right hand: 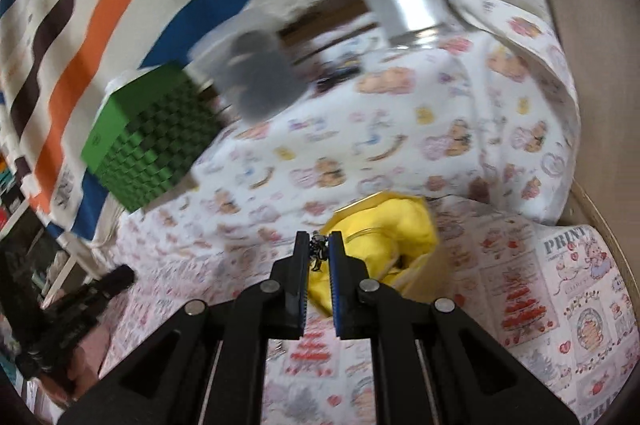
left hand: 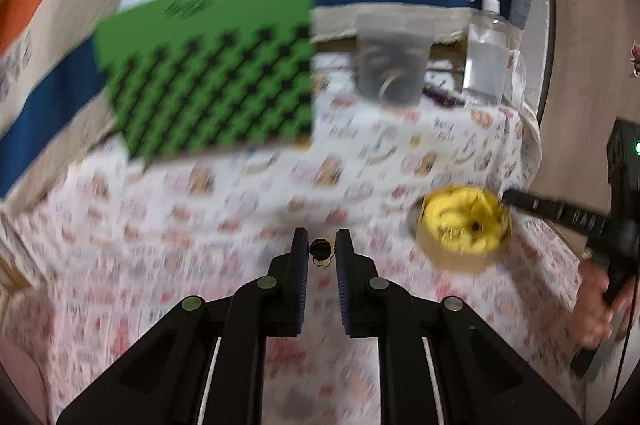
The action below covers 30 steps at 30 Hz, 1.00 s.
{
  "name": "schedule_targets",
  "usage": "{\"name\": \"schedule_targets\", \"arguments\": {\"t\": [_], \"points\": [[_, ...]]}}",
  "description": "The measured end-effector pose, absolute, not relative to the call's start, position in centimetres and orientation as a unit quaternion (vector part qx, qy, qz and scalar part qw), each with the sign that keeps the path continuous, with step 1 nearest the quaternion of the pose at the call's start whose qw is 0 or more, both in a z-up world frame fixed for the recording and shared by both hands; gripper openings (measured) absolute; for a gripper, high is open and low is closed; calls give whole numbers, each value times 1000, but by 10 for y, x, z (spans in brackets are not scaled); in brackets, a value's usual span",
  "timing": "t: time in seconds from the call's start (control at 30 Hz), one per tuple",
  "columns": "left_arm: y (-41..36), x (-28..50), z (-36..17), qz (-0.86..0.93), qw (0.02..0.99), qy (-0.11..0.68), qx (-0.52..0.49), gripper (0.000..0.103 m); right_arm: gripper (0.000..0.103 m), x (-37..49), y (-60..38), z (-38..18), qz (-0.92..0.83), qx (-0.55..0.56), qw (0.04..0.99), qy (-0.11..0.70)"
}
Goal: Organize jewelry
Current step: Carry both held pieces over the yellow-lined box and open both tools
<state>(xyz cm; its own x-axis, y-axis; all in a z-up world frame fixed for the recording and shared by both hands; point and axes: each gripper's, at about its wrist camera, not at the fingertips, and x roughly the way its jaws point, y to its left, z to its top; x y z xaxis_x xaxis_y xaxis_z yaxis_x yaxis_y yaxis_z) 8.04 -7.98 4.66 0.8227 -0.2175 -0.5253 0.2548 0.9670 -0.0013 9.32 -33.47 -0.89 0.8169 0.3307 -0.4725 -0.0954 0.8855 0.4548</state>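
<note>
Right tool (right hand: 319,252) clenched on a small dark beaded jewelry piece (right hand: 318,250), just above the round yellow-lined box (right hand: 384,237), likely for drop-in. Left tool (left hand: 321,253) grips a dark round pendant (left hand: 320,248) left of that box, probably queued next.

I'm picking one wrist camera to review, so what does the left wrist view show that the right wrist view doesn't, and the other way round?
Only the left wrist view shows the spray bottle with its white trigger head, and a small dark bead earring between the left gripper fingers.

Only the right wrist view shows the right gripper closed on a small dark jewelry piece, right over the yellow-lined box.

Both show the green checkered box, the clear cup, the yellow-lined box and the printed tablecloth.
</note>
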Motion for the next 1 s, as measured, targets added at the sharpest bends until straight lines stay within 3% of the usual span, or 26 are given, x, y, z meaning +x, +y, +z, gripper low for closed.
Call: {"name": "schedule_targets", "arguments": {"t": [0.43, 0.5, 0.57, 1.0], "points": [[-188, 149, 36, -229, 917, 328, 7, 13, 9, 117, -366, -29, 85, 249, 918, 295], [-197, 153, 28, -238, 914, 327, 16, 13, 14, 117, -369, -29, 86, 251, 918, 296], [-200, 156, 21, -230, 916, 329, 21, 20, 35, 115, -371, -28, 80, 253, 918, 294], [-166, 120, 13, -214, 929, 301, 13, 41, 40, 113, -374, -32, 14, 225, 931, 288]]}}
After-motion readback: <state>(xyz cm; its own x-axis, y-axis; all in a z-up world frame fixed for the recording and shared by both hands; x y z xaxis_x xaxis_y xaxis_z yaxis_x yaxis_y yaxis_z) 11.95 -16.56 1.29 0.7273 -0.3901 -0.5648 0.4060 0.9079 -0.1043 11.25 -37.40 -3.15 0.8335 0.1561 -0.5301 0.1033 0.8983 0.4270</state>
